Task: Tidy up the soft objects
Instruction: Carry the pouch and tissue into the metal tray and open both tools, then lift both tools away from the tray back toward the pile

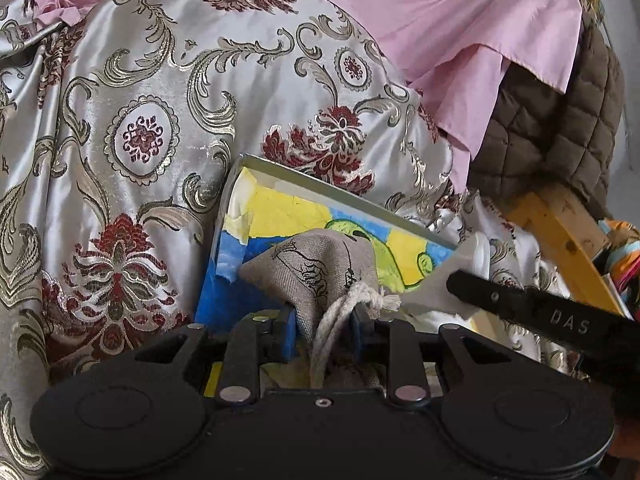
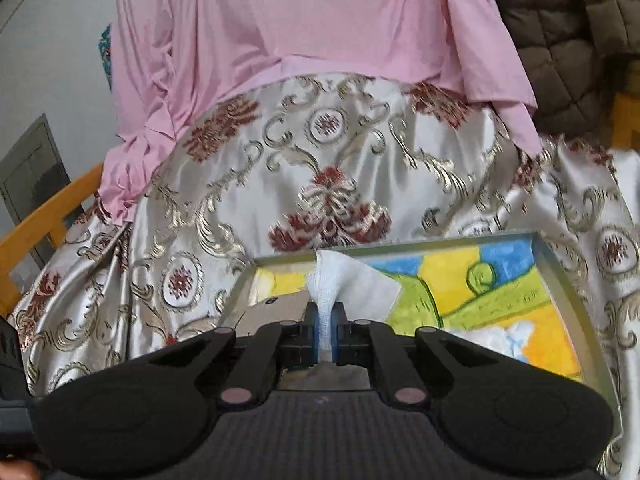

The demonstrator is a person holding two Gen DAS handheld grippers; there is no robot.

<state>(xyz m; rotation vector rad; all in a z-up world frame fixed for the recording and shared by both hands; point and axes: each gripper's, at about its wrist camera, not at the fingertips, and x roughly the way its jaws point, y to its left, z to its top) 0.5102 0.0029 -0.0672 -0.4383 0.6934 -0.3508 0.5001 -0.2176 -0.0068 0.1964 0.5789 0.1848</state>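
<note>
In the left wrist view my left gripper (image 1: 325, 318) is shut on the neck of a beige linen drawstring pouch (image 1: 316, 260) with a black line print; its white cord (image 1: 340, 312) hangs between the fingers. The pouch is over a shallow grey-rimmed box (image 1: 340, 194) lined with a yellow, blue and green painting. In the right wrist view my right gripper (image 2: 325, 320) is shut on a white gauzy cloth (image 2: 344, 276), which stands up over the same box (image 2: 560, 280). One black finger (image 1: 520, 304) of the right gripper reaches in from the right.
The box lies against a silvery brocade cloth (image 1: 140, 140) with dark red flowers. Above it hangs a pink cloth (image 1: 440, 20), and a brown quilted jacket (image 1: 560, 128) lies to the right. A yellow wooden frame (image 1: 560, 232) shows at the right and a wooden rail (image 2: 48, 216) at the left.
</note>
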